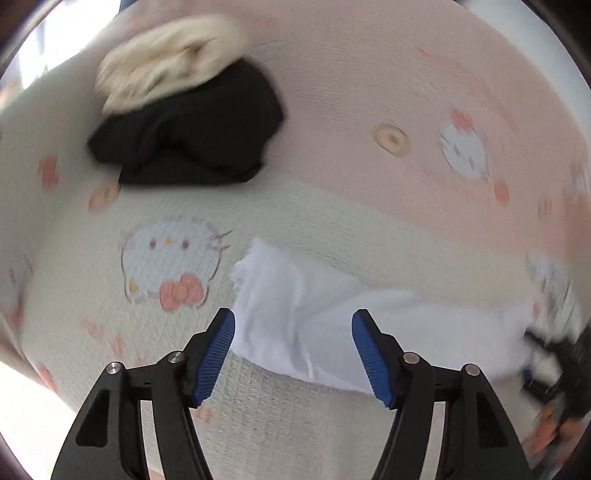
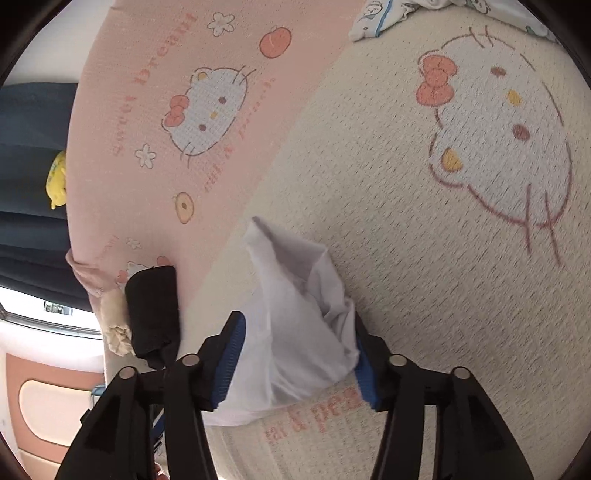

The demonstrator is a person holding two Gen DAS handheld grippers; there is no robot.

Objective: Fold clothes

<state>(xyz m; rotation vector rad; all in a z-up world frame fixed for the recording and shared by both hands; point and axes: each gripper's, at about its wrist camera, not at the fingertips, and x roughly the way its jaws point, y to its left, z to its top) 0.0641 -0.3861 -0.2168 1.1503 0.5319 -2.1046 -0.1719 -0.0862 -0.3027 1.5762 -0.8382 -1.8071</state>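
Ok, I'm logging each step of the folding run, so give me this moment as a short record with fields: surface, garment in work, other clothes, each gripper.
surface: cartoon-cat blanket, pink and cream halves
garment in work: white cloth, crumpled on the cream half
other clothes: black garment with a cream fluffy piece against it; patterned white clothes at the far edge
left gripper: open, above the white cloth's edge, not pressing it
right gripper: jaws wide, white cloth between them; grip unclear

Pink-and-cream cartoon-cat bedspread [image 2: 332, 192]; dark blue curtain [image 2: 29, 177] at left; bright daylight below it.
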